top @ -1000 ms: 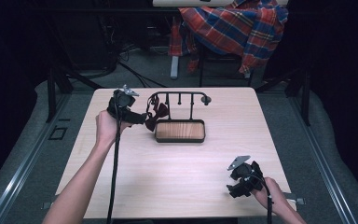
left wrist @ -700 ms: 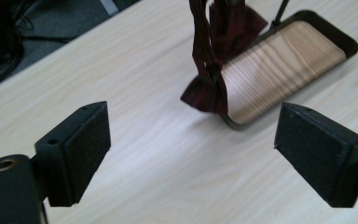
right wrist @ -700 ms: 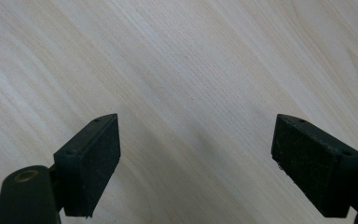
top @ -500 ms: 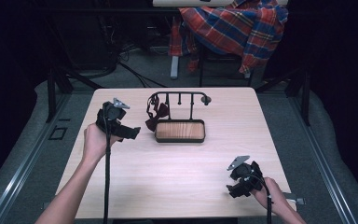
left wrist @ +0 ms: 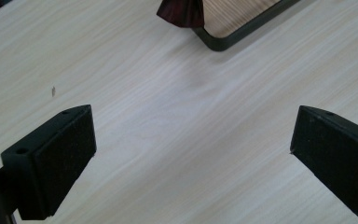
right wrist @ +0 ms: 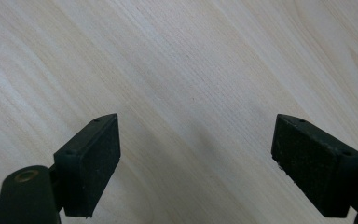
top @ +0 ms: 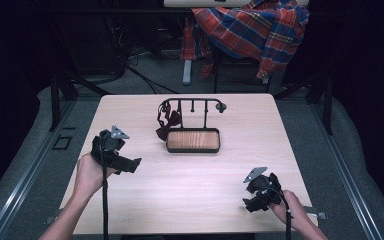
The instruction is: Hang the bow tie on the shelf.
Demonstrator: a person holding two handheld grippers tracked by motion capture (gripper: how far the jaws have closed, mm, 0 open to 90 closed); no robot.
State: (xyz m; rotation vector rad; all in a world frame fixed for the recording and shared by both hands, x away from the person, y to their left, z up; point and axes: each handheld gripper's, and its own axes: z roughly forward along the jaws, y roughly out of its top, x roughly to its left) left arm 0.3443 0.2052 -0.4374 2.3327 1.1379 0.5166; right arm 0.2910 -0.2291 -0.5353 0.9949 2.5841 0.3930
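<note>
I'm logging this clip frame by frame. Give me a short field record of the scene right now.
stand: black rack with wooden tray base, mid-table
bow tie: dark red, hanging from the rack's left end
left tool: open, nothing between its jaws, left of the stand
right tool: open, empty, near right front corner
table: light wood

Pale wood grain on the table, light beige with faint streaks. Matte black on the left gripper, grey plate on top; same black and grey on the right gripper. Ahead of the left gripper: dark maroon bow tie, hanging from a black metal rack. Beside the bow tie, black-rimmed tray with a warm brown wooden floor, striped by grain. Far beyond both grippers: plaid cloth in red, blue and white. Grey floor around the table.
</note>
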